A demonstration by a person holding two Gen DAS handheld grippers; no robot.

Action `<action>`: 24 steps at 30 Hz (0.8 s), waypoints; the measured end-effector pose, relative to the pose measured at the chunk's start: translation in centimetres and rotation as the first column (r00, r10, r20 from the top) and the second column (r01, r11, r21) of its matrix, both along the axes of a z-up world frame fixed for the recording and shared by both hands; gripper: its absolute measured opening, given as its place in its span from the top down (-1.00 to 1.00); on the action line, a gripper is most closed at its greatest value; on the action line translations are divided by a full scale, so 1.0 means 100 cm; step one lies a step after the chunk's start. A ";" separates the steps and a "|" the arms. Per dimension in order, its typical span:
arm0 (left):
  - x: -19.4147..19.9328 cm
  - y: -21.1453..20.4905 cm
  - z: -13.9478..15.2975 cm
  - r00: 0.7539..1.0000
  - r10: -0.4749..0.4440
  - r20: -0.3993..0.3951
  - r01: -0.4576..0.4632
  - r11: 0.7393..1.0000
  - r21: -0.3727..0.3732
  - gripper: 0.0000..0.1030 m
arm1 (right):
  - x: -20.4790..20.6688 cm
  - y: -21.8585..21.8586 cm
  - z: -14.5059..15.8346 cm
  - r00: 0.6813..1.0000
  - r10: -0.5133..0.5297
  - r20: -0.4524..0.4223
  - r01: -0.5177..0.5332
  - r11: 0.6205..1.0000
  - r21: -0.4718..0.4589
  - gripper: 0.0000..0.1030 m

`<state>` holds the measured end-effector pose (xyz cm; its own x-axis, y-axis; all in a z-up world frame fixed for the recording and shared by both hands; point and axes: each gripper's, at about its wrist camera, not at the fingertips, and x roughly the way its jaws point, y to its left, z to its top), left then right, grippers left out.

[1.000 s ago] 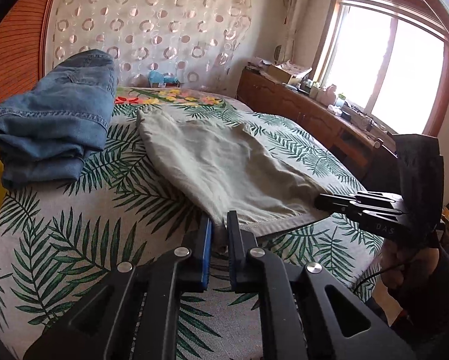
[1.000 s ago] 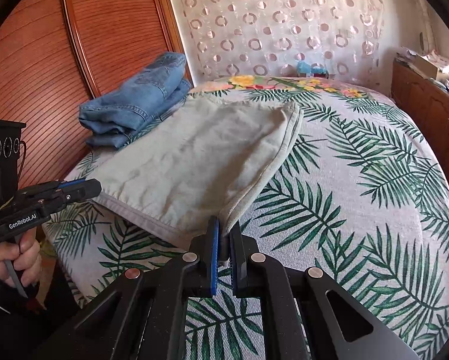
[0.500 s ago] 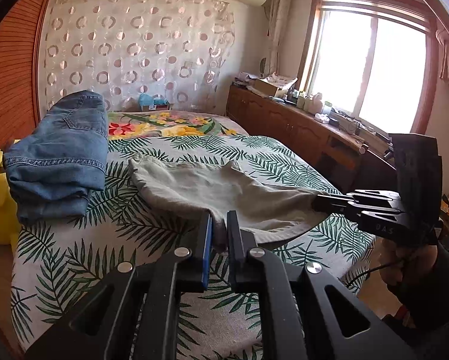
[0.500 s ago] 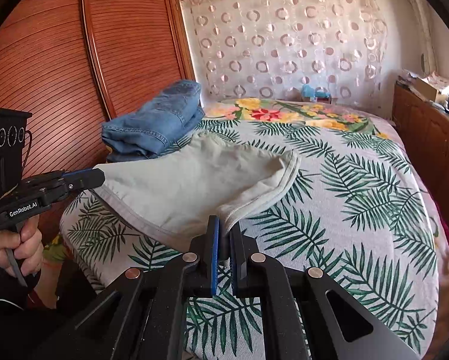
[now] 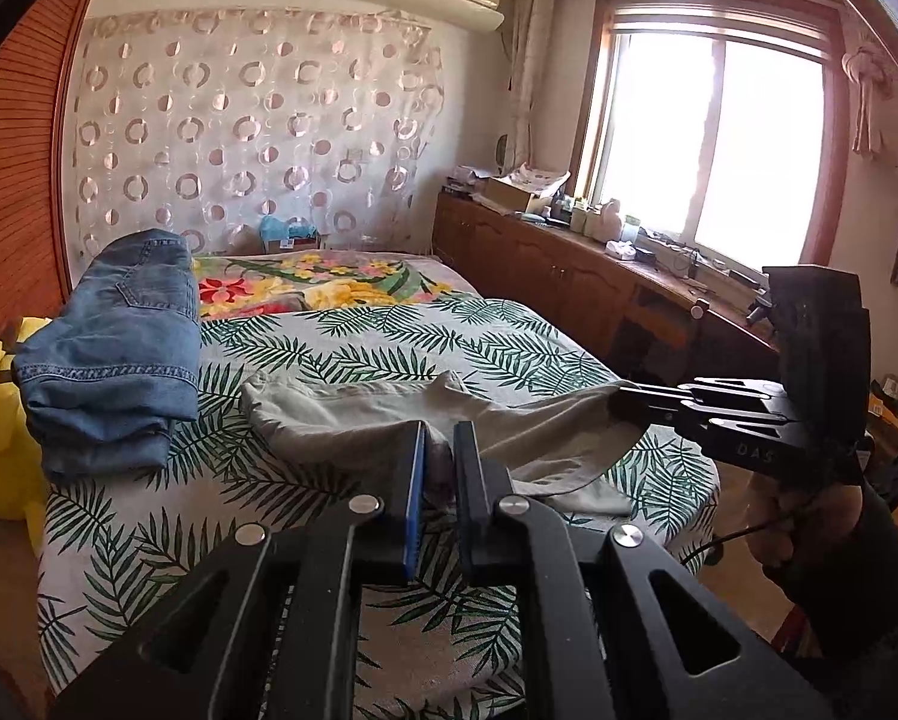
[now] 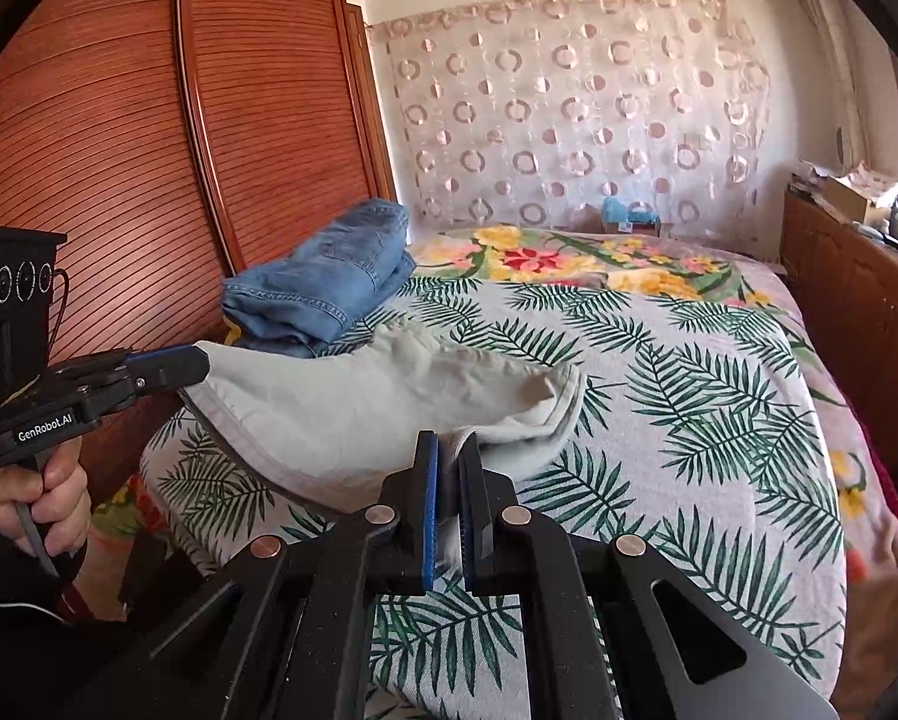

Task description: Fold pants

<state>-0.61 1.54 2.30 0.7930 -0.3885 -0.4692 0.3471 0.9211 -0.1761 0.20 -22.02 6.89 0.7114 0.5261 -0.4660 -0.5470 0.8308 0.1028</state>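
Folded jeans (image 5: 110, 348), leaf-print bedspread (image 5: 341, 348), wooden wardrobe (image 6: 149, 150), window (image 5: 712, 144)

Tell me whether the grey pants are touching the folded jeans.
Cannot tell. In the right wrist view the grey pants overlap the folded jeans; the left wrist view suggests a gap, not plainly.

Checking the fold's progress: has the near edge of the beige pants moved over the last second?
Yes. The pants' near edge, clamped by both grippers, has risen off the bedspread, and the cloth now bunches toward the jeans.

Bed (image 6: 718, 420) w/ leaf-print cover, folded jeans (image 6: 323, 282), beige pants (image 6: 389, 396) partly lifted
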 end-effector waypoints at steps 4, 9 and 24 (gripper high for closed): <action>0.004 0.000 -0.004 1.000 0.005 -0.008 -0.005 1.000 0.010 0.81 | -0.001 -0.002 0.000 1.000 0.002 0.016 -0.002 1.000 0.002 0.89; 0.009 0.003 -0.015 0.999 0.023 -0.040 -0.022 1.000 0.017 0.81 | 0.008 0.000 -0.014 1.000 0.002 -0.012 -0.002 1.000 -0.010 0.89; 0.049 0.018 -0.023 0.996 0.056 -0.065 -0.056 0.998 -0.006 0.81 | 0.056 0.023 -0.028 0.996 0.015 -0.086 -0.016 1.000 -0.014 0.89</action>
